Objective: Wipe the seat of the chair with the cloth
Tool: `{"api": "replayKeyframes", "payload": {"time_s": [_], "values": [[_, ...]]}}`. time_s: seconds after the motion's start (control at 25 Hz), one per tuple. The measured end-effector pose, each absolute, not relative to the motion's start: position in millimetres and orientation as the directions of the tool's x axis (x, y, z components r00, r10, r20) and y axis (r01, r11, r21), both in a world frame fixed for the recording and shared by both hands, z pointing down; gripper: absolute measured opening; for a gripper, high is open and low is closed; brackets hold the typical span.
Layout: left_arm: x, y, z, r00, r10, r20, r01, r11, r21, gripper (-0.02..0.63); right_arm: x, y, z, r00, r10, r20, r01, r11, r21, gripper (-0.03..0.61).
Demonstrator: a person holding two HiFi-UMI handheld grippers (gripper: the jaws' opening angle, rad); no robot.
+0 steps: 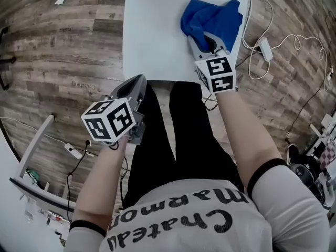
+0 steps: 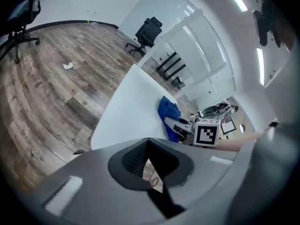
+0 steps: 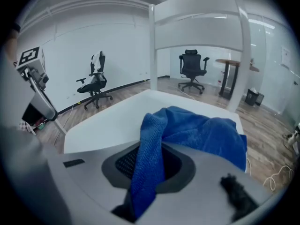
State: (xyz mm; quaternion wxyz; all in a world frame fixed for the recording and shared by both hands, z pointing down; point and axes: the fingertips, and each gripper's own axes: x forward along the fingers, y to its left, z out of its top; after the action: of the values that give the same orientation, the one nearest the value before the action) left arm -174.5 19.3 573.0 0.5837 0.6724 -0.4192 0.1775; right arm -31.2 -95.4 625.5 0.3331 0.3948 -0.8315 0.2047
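Wiping looks to be in hand. The right gripper (image 1: pixel 206 42) has its fingers clenched on the blue cloth (image 1: pixel 211 13), which lies bunched at the far right corner of the white seat (image 1: pixel 152 35). The left gripper (image 1: pixel 135 84) hangs just off the near edge, fingers closed on nothing. The next move likely calls for dragging the cloth across the bare left side, pressed flat.

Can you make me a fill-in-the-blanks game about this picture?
1. The cloth is ____ in colour.
2. It lies on the ____ seat.
3. The right gripper has its jaws shut on the ____.
4. The left gripper holds ____.

Missing words: blue; white; cloth; nothing.
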Motion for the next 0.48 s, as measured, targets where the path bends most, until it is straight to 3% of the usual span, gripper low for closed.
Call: {"api": "replayKeyframes", "payload": {"time_s": [0.48], "values": [[-64,7,585,0.64,-0.22,0.737,-0.759,-0.031,0.65,0.006,114,-72,631,-0.365,-0.571,0.736,-0.872,0.486,-0.055,0.069]]}}
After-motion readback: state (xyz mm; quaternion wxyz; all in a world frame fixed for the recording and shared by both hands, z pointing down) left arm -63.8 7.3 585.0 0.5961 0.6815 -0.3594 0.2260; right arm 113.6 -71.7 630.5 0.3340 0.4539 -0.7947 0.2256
